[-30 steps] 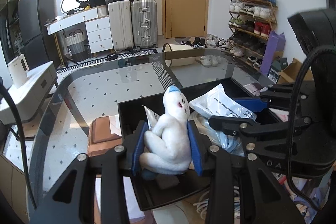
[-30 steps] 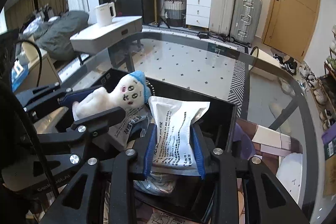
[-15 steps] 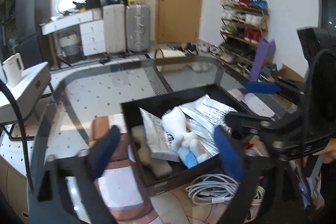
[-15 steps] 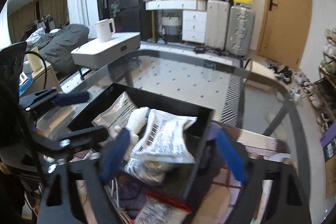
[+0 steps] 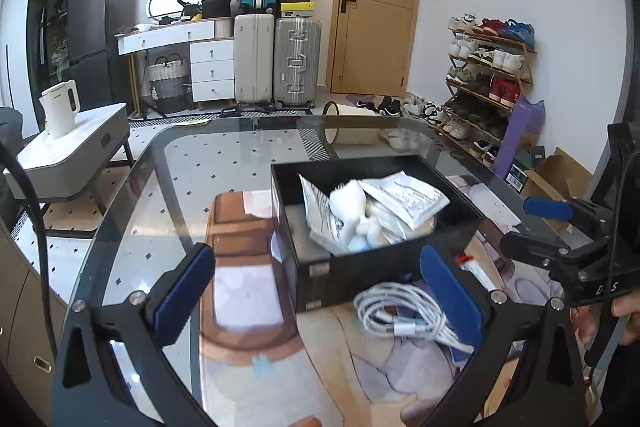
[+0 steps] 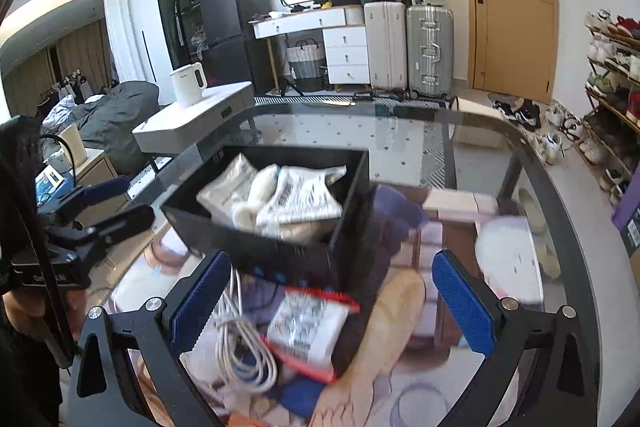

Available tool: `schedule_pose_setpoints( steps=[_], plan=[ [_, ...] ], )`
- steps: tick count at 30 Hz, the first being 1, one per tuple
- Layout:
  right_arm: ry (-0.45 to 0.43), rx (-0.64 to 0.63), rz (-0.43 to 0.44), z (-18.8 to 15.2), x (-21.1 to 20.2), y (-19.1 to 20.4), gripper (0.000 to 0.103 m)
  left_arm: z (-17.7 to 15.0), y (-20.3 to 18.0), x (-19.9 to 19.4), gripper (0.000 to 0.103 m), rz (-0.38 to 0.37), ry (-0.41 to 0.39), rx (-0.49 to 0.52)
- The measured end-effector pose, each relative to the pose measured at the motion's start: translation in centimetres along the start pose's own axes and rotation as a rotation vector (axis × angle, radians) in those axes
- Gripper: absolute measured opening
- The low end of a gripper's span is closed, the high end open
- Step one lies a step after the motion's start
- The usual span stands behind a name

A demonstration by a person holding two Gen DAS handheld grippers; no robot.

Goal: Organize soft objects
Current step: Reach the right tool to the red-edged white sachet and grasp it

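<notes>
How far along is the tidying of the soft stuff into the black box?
Done: the plush toy and white packets lie inside the black box. In hand: nothing; the left tool and right tool are opening, both empty. Left: a red-edged packet and coiled white cable remain outside it.

black box (image 5: 372, 267): 1, on glass table (image 5: 224, 163)
plush toy (image 5: 352, 211): 1, in box
white packets in box (image 5: 408, 195): 2 clear, more underneath, can't tell
red-edged packet (image 6: 308, 327): 1, outside box
coiled white cable (image 5: 404, 315): 1
tool: 2, left tool (image 5: 320, 291), right tool (image 6: 332, 299)
suitcases (image 5: 296, 63): 3, two upright, one teal on top
kettle (image 5: 60, 109): 1
shoe rack (image 5: 488, 75): 1, pairs too many to count
</notes>
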State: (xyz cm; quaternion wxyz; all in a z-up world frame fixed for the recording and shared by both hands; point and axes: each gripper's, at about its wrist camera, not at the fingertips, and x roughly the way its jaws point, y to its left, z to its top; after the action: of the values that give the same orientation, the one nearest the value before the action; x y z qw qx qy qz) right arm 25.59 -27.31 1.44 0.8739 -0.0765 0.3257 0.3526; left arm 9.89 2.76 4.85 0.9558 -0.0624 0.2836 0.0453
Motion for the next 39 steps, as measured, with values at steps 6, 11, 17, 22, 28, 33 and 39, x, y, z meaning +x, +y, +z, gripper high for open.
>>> schedule_pose_setpoints(
  steps=[6, 11, 17, 22, 28, 33, 39],
  plan=[
    [0.046, 0.007, -0.024, -1.0, -0.1, 0.4, 0.102, -1.5, -0.9, -0.1, 0.103, 0.017, 0.027, 0.004],
    [0.036, 0.0, -0.041, -0.5, -0.7, 0.5, 0.102, -2.1, -1.5, -0.3, 0.103, 0.01, 0.034, 0.003],
    [0.035, 0.026, -0.031, -0.9, -0.7, 0.2, 0.102, -2.5, -1.8, -0.2, 0.103, 0.004, 0.032, -0.021],
    [0.049, 0.033, -0.03, -1.7, -0.1, 0.1, 0.102, -3.1, -2.2, 0.3, 0.103, -0.005, 0.041, -0.026],
    [0.093, 0.035, -0.039, -2.4, 1.3, -0.1, 0.102, -3.8, -3.0, 1.1, 0.103, -0.012, 0.061, -0.013],
    [0.143, 0.042, -0.04, -2.9, 2.7, -0.4, 0.102, -3.8, -2.8, 1.3, 0.103, -0.016, 0.072, -0.015],
    [0.171, 0.062, -0.04, -3.2, 3.8, -0.5, 0.102, -3.8, -2.1, 1.6, 0.103, -0.003, 0.086, -0.049]
  ],
)
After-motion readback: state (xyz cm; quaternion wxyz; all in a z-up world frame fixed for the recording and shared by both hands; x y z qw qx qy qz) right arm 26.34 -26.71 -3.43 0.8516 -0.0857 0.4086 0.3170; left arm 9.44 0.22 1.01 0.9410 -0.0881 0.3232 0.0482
